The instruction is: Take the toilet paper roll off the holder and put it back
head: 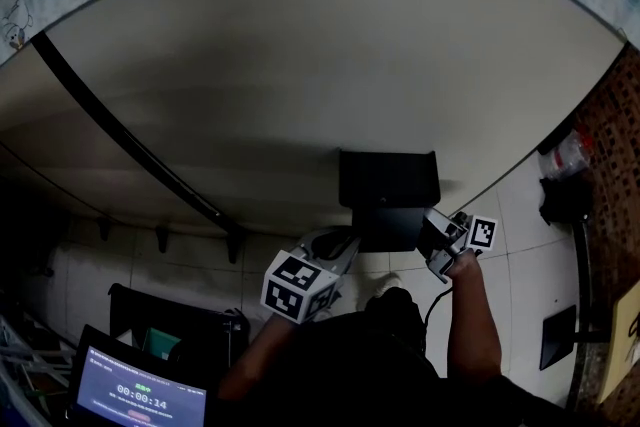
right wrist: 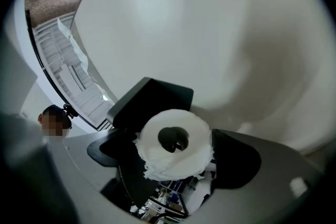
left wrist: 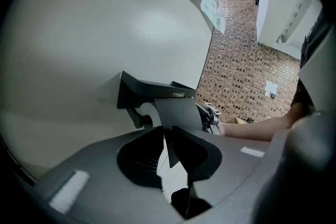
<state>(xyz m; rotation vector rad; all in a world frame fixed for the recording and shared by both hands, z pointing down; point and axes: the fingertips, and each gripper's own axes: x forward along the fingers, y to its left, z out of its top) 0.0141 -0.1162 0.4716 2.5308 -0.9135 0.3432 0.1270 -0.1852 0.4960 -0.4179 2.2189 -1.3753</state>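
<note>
Soft white toilet paper roll [right wrist: 195, 153], ragged edge, hollow core, sits under boxy matte-black holder [right wrist: 152, 99], btwn R gripper [right wrist: 176, 160] jaws, spread wide, not squeezing. L gripper [left wrist: 168, 147] pinches holder's thin flat flap [left wrist: 181, 113].

Person in dark clothing, working with two grey hand-held grippers

The left gripper [left wrist: 168, 150] is showing a smooth grey shell, black jaw pads and white stickers [left wrist: 68, 191], and is carrying a large marker cube [head: 299, 286]. The right gripper [right wrist: 176, 156] is wearing a smaller cube [head: 482, 233] and trailing a black cable [head: 432, 305]. The person is wearing a dark top [head: 350, 370] with a short sleeve [left wrist: 300, 98].
</note>
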